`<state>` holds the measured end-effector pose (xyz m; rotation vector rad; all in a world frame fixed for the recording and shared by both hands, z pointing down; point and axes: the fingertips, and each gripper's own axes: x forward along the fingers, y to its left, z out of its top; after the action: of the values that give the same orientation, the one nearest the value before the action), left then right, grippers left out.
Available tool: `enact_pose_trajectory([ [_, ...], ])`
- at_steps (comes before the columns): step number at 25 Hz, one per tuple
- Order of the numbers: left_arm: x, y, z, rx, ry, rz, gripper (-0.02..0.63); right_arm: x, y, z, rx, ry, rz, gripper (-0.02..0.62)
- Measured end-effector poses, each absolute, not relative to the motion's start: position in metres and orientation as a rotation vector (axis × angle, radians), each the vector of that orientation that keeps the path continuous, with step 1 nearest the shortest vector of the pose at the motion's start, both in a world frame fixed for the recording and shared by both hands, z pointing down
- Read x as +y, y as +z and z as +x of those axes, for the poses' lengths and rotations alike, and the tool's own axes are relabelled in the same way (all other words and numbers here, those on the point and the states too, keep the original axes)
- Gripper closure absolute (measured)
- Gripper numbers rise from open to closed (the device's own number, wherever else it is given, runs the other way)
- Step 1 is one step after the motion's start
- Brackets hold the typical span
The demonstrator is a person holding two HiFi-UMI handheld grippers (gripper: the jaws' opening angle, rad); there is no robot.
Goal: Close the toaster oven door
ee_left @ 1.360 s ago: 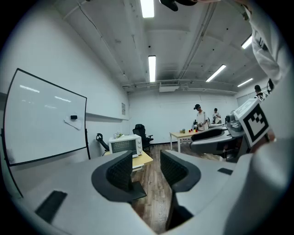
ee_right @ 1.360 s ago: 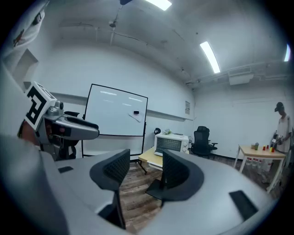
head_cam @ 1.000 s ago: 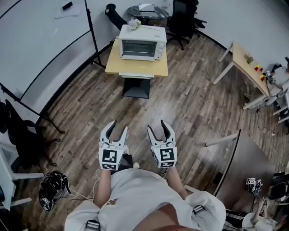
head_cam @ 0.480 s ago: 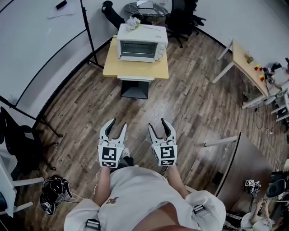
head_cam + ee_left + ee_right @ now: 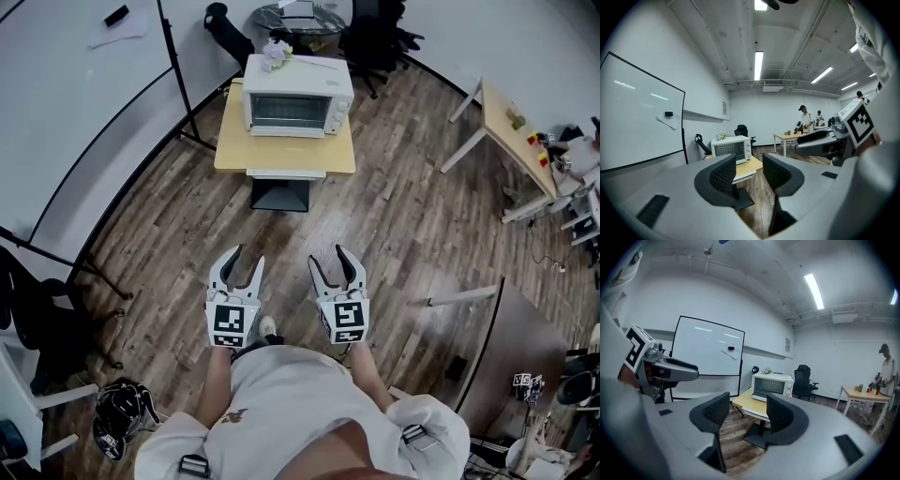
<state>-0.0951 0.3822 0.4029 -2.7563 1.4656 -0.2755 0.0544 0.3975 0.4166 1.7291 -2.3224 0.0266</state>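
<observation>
Head view, toaster oven [image 5: 298, 94]: sits on a yellow table [image 5: 281, 155], its glass door upright against the front.
Head view, left gripper [image 5: 246, 258]: well short of the toaster oven, over wood floor, jaws a little apart.
Head view, right gripper [image 5: 328, 258]: just beside the left one, equally far from the toaster oven.
Left gripper view, left gripper [image 5: 749, 164]: narrow gap between the pads, nothing in it.
Left gripper view, toaster oven [image 5: 731, 149]: beyond the left jaw, far off.
Right gripper view, right gripper [image 5: 747, 411]: jaws apart, empty.
Right gripper view, toaster oven [image 5: 772, 385]: seen through the gap between the jaws, distant, on the table [image 5: 745, 402].
</observation>
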Motion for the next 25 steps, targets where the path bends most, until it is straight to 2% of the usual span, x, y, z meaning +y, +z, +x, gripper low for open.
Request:
enact_pose_trajectory([
  [25,0.29,0.407,-0.12,1.409,-0.252,-2.79,0.436,0.316,0.422,0.031,-2.251,0.026,1.754,0.345],
])
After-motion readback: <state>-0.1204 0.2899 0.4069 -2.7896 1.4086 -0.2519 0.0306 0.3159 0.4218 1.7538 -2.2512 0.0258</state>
